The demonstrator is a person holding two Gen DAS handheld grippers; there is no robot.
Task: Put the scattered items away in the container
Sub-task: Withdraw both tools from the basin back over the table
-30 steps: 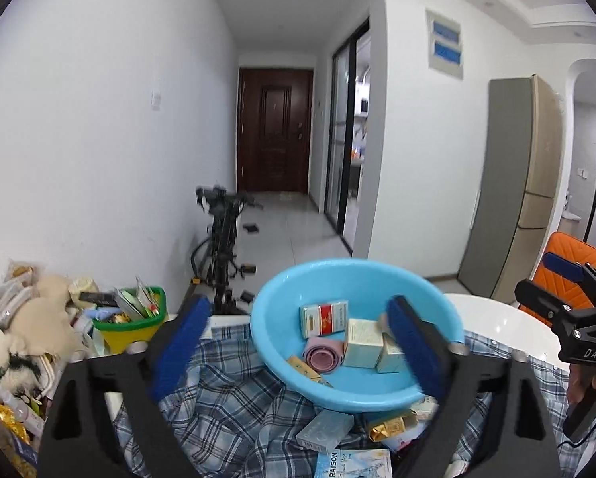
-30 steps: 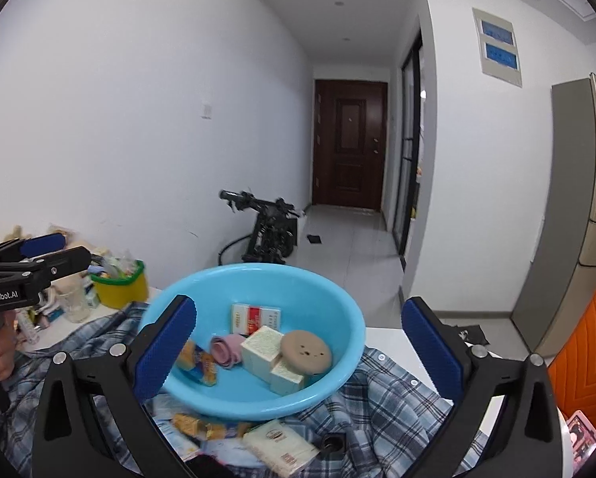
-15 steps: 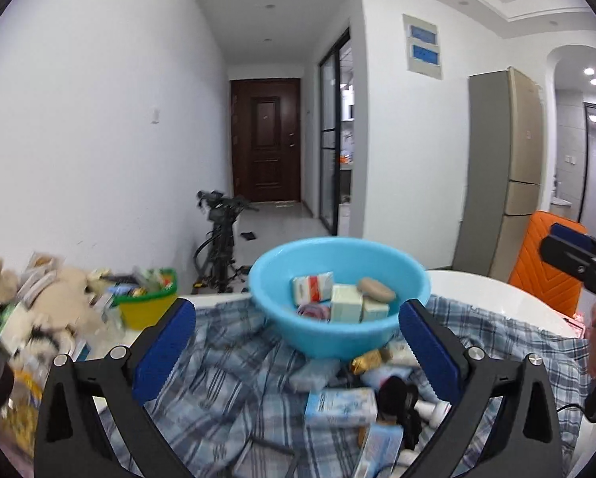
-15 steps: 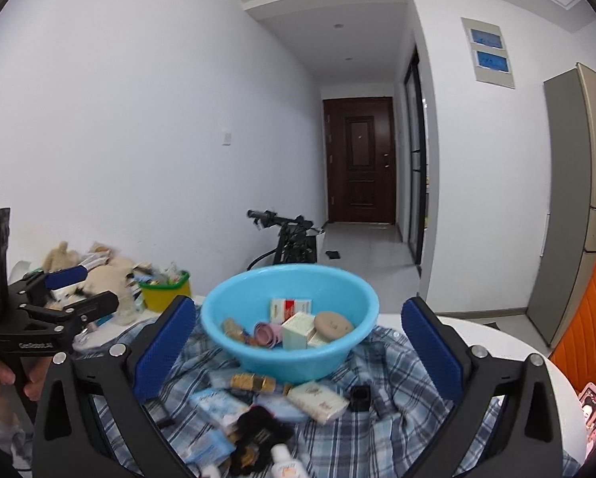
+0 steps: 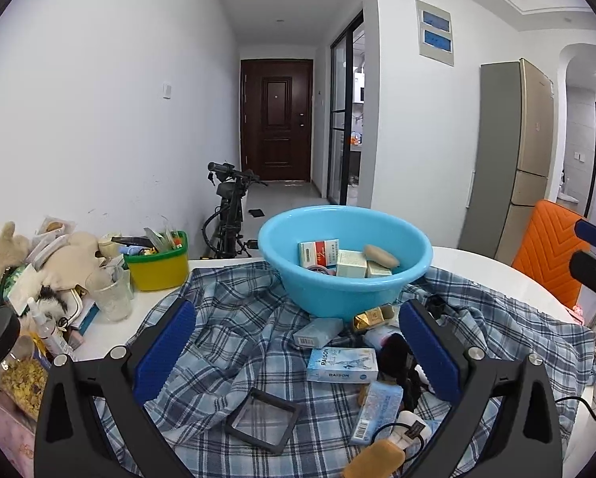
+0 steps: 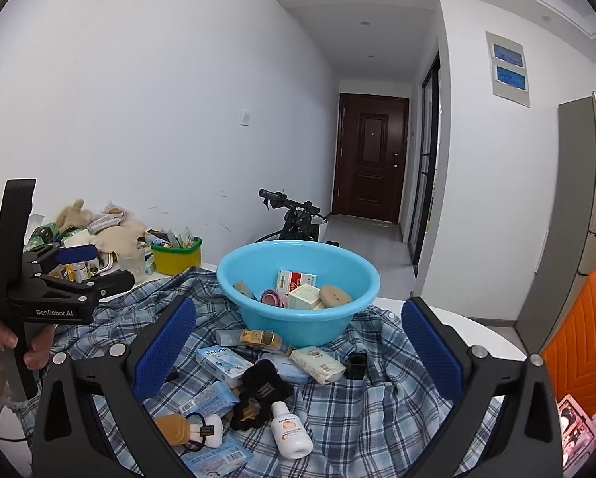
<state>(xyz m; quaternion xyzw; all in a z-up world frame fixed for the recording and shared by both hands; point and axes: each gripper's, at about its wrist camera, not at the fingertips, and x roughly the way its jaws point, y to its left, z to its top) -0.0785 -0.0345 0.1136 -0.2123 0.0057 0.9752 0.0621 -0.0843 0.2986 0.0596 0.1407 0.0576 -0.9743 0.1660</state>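
Both grippers are hovering over the checked cloth (image 5: pixel 234 330), the left gripper (image 5: pixel 296 352) and the right gripper (image 6: pixel 298 352) each with fingers spread wide and holding nothing. The blue bowl (image 6: pixel 254 318) is sitting at the far side, already holding a few boxes. Just in front of it the white bottle (image 6: pixel 291 430) is lying on its side, long axis running toward the bowl, cap farthest from me. It looks light, stiff and a bit slippery; I'd be pinching it across the middle of the body
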